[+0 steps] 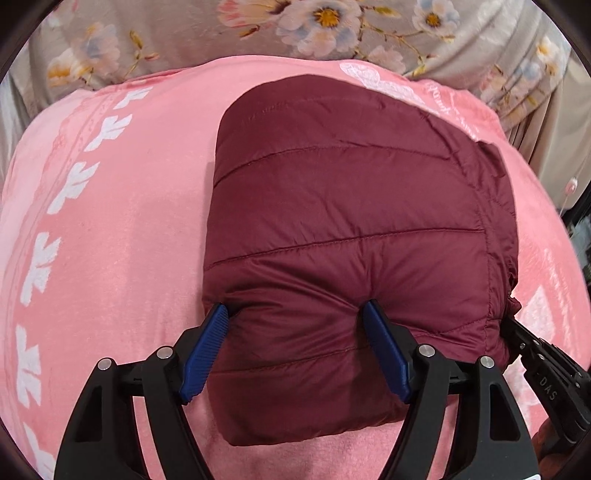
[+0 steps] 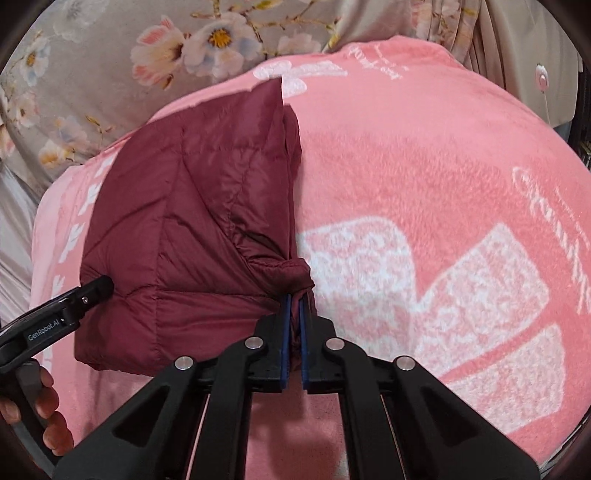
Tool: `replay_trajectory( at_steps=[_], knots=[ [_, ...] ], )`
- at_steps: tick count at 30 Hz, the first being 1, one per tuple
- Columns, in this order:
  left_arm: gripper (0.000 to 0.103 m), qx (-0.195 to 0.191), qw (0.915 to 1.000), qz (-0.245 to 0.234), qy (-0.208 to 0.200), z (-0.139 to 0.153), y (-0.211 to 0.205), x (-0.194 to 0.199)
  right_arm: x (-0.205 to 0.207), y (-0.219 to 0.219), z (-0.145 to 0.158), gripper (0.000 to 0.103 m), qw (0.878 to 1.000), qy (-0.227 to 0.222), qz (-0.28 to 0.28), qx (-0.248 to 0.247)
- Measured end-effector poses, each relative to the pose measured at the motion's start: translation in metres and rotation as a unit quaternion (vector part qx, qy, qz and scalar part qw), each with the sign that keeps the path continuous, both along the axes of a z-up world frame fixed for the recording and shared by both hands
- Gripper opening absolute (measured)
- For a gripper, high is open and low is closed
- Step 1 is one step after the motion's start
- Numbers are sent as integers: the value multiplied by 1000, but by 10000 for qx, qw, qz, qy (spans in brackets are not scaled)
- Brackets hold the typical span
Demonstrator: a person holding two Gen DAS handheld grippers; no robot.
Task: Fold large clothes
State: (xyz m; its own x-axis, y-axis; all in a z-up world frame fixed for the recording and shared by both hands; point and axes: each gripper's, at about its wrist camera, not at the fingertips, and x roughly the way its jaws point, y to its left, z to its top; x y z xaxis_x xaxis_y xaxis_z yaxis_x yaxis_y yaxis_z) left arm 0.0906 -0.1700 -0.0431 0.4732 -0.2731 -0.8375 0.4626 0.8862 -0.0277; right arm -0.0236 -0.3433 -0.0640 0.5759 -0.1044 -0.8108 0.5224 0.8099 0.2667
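Right claw (image 2: 294, 325) pinched shut on maroon puffer jacket (image 1: 351, 221) hem corner; left claw (image 1: 295, 314) spread wide, pads pressed against folded bundle on pink blanket (image 1: 110, 229). Judged best: edges aligned, trapped air pressed out evenly before release.

folded jacket (image 1: 354, 221) lies on blanket (image 1: 122, 240); flowered sheet (image 1: 258, 33) behind.
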Motion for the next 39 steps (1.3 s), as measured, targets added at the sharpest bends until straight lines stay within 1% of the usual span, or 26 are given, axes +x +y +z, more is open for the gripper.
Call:
replay_trajectory(
  at_steps=[4,13,16,18,19,20,21,23,25,27,28,29,31,33,35,37,39],
  knots=[
    [73,227,9996,-37,-192,-8,-9,-4,6,3,-13,3,9999,86,21,-72],
    [73,316,9990,5,-322,-27,-16,-1,10,8,-19,3,9995,52,122,-282],
    [73,336,9987,12,-371,-30,-16,-2,9,6,-19,3,9997,14,118,-235],
    [73,332,9988,-3,-347,-30,-15,-2,6,1,-17,4,9999,19,92,-62],
    [73,297,9993,-19,-243,-26,-12,0,3,-3,-14,6,10000,76,39,22],
    [73,242,9996,-12,-108,-22,-9,2,1,-6,-9,14,9999,140,-26,49],
    [72,144,9999,8,39,-16,-5,5,-5,-9,1,18,9998,168,-125,44],
    [72,-32,9998,109,140,-4,5,8,-13,-13,19,19,9998,47,-211,-56],
    [71,-133,9996,232,29,12,14,14,-19,-19,46,19,9991,-150,-329,-212],
    [71,-247,9991,325,-130,32,20,23,-16,-24,69,22,9983,-426,-315,-224],
    [71,-302,9988,348,-190,40,20,26,-12,-26,79,26,9978,-565,-287,-206],
    [71,-361,9984,365,-243,48,20,31,-7,-27,87,35,9972,-659,-274,-210],
    [71,-492,9974,394,-339,63,18,42,10,-28,105,40,9955,-861,-226,-309],
    [72,-504,9968,402,-478,75,11,52,30,-29,116,45,9941,-997,-225,-372],
    [72,-476,9965,405,-561,83,3,64,53,-36,120,53,9934,-1042,-308,-360],
    [72,-509,9967,415,-481,86,-5,77,72,-45,116,54,9938,-991,-427,-284],
    [72,-519,9970,460,-356,82,-12,92,89,-55,104,54,9946,-866,-564,-79]
  ],
)
